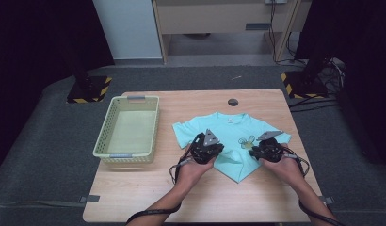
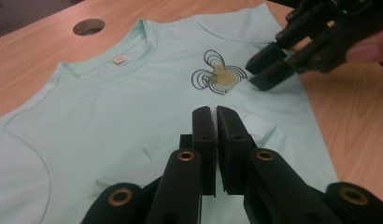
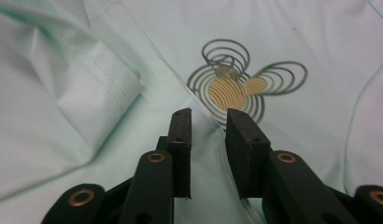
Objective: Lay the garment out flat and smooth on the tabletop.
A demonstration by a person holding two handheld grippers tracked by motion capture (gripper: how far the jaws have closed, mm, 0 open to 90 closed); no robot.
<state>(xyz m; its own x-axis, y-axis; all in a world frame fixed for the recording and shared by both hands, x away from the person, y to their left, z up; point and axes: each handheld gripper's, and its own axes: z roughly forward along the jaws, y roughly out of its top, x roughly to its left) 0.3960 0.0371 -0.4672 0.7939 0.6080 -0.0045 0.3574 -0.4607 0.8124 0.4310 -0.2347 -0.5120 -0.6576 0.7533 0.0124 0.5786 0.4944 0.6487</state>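
The T-shirt (image 1: 229, 136) lies face up in the middle of the wooden surface (image 1: 148, 188), its bottom part folded up into a point near the person. A green basket (image 1: 127, 129) sits apart on the left side.

The left tongs (image 2: 216, 116) are closed, and a thin bit of cloth seems to be pinched in the slit between them, though this is hard to be sure of. The right tongs (image 3: 208, 121) stand a little apart, with a raised ridge of the shirt running between them. The pads do not press on it yet.

To fold well, the right tongs should squeeze tight on that ridge before either hand pulls. Then both hands should lift and move together, so the cloth stays flat and does not bunch up.

The high view shows the whole shirt, the basket and both hands. The right gripper view shows, close up, the swirly drawing (image 3: 236, 86) and a folded hem (image 3: 105, 93). The left gripper view shows the collar label (image 2: 118, 59) and the other tongs near the drawing.
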